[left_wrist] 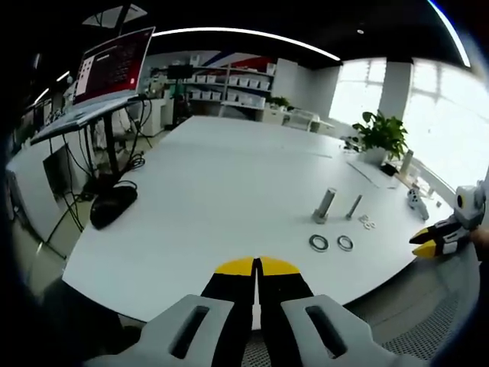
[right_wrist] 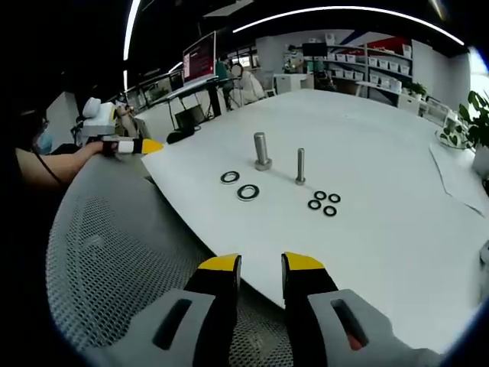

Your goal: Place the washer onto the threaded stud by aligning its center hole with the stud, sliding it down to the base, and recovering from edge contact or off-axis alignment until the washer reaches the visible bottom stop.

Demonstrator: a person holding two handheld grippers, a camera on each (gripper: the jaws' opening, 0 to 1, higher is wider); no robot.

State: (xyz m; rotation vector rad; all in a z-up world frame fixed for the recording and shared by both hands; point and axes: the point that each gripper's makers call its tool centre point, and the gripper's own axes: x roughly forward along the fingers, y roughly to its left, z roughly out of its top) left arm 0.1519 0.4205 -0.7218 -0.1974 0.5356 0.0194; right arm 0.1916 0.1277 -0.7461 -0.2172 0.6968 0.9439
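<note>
White and wide, the table (left_wrist: 229, 176) sits in a big office with shelves of boxes at the back and bright windows on one side. A green plant (left_wrist: 380, 134) stands by the windows. A laptop (left_wrist: 103, 73) sits on a stand by the table's far edge; its screen is red and white, but the words on it are too small to read.

Two studs stand up on the table. The thick stud (right_wrist: 262, 151) has a wide base. The thin stud (right_wrist: 300, 166) is just beside it. Two big washers (right_wrist: 247, 192) lie flat near the thick stud, close to the table edge, and they do not touch each other. Three small washers (right_wrist: 322, 202) lie in a little bunch near the thin stud. In the left gripper view the small ones blur together and are hard to count. No washer is on a stud.

The left hand-held gripper (left_wrist: 257, 265) has its yellow tips pressed together and holds nothing. The right hand-held gripper (right_wrist: 262, 261) has a narrow gap between its yellow tips and holds nothing too. Both hang over the near edge of the table, well apart from the washers. A grey mesh chair (right_wrist: 114, 245) shows below the right one. A black bag (left_wrist: 113, 205) lies on the floor, partly hidden by the table.
</note>
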